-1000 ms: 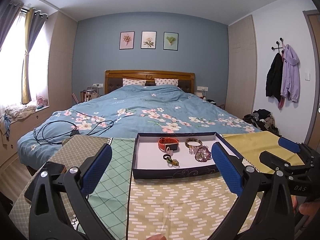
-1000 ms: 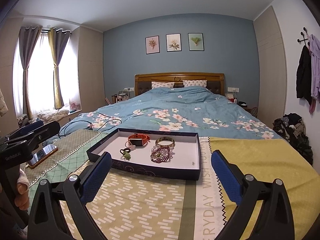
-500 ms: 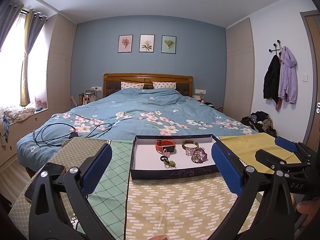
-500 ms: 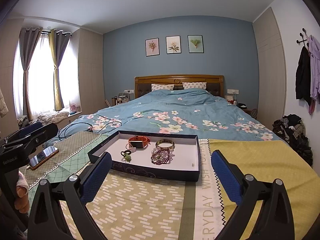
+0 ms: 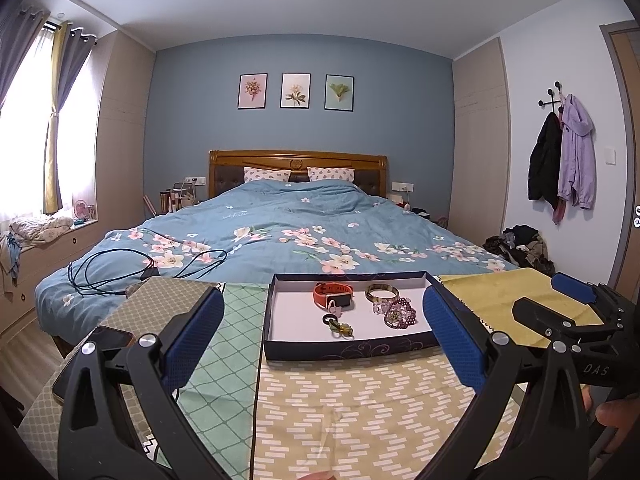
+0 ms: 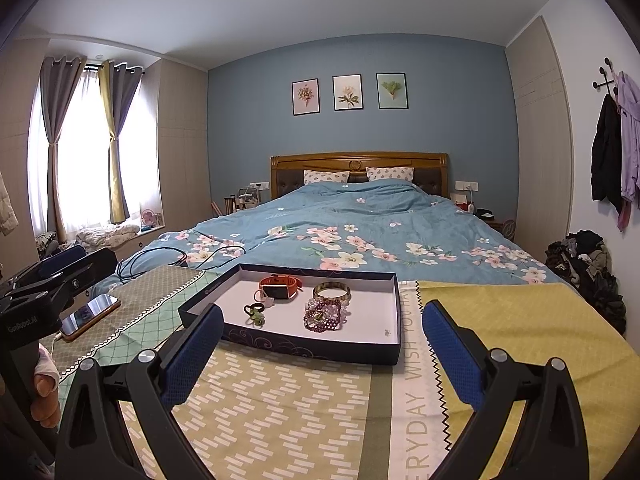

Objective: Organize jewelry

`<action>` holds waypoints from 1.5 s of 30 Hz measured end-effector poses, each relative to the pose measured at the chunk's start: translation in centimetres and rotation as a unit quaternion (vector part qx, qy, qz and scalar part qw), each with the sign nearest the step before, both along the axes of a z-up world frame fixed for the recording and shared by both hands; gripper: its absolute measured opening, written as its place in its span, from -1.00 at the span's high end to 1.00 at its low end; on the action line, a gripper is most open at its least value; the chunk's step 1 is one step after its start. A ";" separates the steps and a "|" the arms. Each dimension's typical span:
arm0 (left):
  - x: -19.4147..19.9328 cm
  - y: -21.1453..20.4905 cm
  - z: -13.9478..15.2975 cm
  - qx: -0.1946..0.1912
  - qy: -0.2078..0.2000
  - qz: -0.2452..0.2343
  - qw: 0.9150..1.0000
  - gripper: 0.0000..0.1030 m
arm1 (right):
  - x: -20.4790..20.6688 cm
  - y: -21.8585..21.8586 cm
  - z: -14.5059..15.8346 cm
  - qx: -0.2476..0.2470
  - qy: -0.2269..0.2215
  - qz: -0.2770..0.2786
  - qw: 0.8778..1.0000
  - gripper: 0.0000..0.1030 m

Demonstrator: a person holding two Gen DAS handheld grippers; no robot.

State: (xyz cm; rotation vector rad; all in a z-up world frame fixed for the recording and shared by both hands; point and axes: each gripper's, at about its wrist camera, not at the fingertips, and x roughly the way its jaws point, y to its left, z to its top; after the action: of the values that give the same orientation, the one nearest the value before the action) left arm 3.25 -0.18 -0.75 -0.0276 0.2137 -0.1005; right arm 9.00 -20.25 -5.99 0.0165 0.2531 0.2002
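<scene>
Both grippers hang above the patterned cloths at the foot of the bed, and the left gripper [image 5: 323, 340] has its blue-padded fingers spread wide with nothing between them. The right gripper [image 6: 323, 350] is spread just as wide and just as empty. Straight ahead sits the shallow dark-blue cardboard tray with a white floor [image 5: 348, 347], and all the jewelry is inside it: an orange-strapped watch with a rectangular face [image 5: 334, 295] toward the back, a gold-toned bangle [image 5: 382, 292] just to its right, a cluster of purple beaded bracelets [image 5: 396, 312] in front of the bangle and touching it, and a small black ring with a green charm [image 5: 338, 325] nearest the front wall. There is writing to read: on the white strip of the yellow cloth [image 6: 520, 340] beside the tray, "EVERYDAY" cut off at its start and "WISH YOU" above it. The left gripper's body, seen from the right camera, carries a label that looks like "GenRobot.AI", and "DAS" shows on the right one. A smartphone with an orange case [image 6: 90, 316] lies on the beige diamond-patterned mat [image 6: 160, 284], well left of the tray.
</scene>
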 end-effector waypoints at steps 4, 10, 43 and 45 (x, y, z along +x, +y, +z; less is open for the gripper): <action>0.1 0.1 -0.1 -0.001 0.000 0.001 1.000 -0.90 | 0.1 0.0 0.1 0.000 0.003 -0.001 1.000 -0.87; 0.1 0.2 -0.1 0.000 0.000 0.001 1.000 -0.90 | 0.0 0.1 0.1 -0.001 0.000 -0.002 1.000 -0.87; -0.2 -0.3 -0.7 -0.003 0.006 0.000 1.000 -0.90 | -0.6 -0.4 0.7 0.004 -0.018 -0.006 1.000 -0.87; -0.2 -0.3 -0.7 -0.003 0.007 0.000 1.000 -0.90 | -0.6 -0.4 0.7 0.002 -0.018 -0.006 1.000 -0.87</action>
State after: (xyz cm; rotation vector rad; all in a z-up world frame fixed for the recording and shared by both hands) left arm 3.02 -0.47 -1.40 -0.0348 0.2269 -0.1020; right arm 8.40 -20.62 -5.27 0.0193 0.2166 0.1892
